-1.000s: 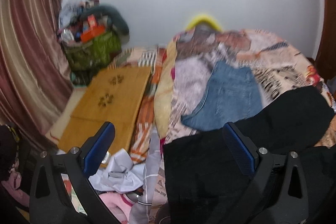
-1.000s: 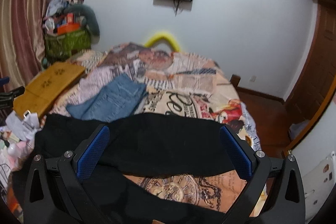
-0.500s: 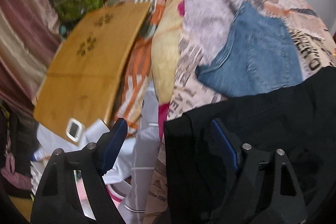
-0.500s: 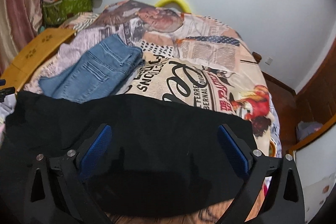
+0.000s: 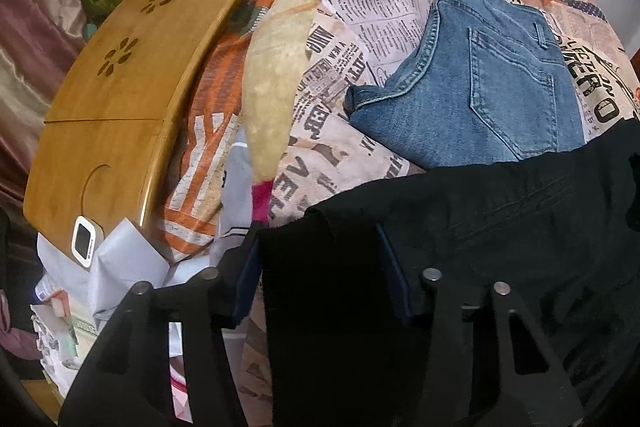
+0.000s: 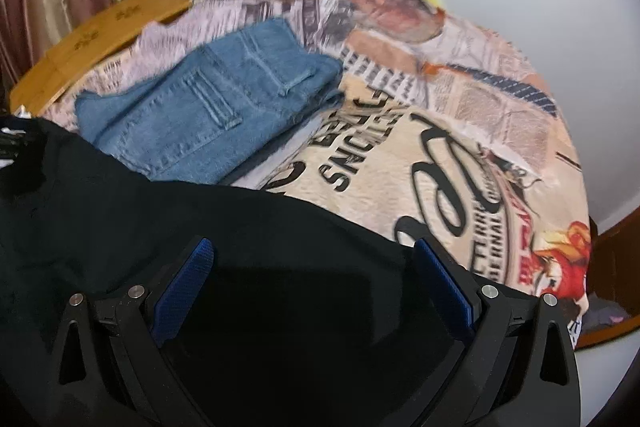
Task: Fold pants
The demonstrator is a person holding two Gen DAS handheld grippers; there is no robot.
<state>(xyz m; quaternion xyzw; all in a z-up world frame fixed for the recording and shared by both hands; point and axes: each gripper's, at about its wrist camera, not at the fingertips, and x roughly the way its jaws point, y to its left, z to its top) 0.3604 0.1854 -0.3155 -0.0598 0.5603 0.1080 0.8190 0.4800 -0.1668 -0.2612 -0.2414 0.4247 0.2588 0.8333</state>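
Black pants [image 5: 500,219] lie spread across the near part of the bed; they also fill the lower half of the right wrist view [image 6: 200,219]. My left gripper [image 5: 320,247] stands open with its jaws on either side of the left end of the black pants, the fabric between the fingers. My right gripper [image 6: 312,267] is open and low over the right part of the black pants, with fabric between its blue pads [image 6: 440,279]. Whether the pads touch the cloth I cannot tell.
Folded blue jeans [image 5: 492,79] lie on the newspaper-print bedspread [image 5: 360,7] just beyond the black pants, and show in the right wrist view [image 6: 208,103]. A wooden lap table [image 5: 120,99] lies left of the bed. Papers and clutter [image 5: 112,267] lie below it.
Both grippers have dropped and tilted down toward the black pants. The left gripper's jaws have narrowed around the pants' left end. The right gripper stays wide open.
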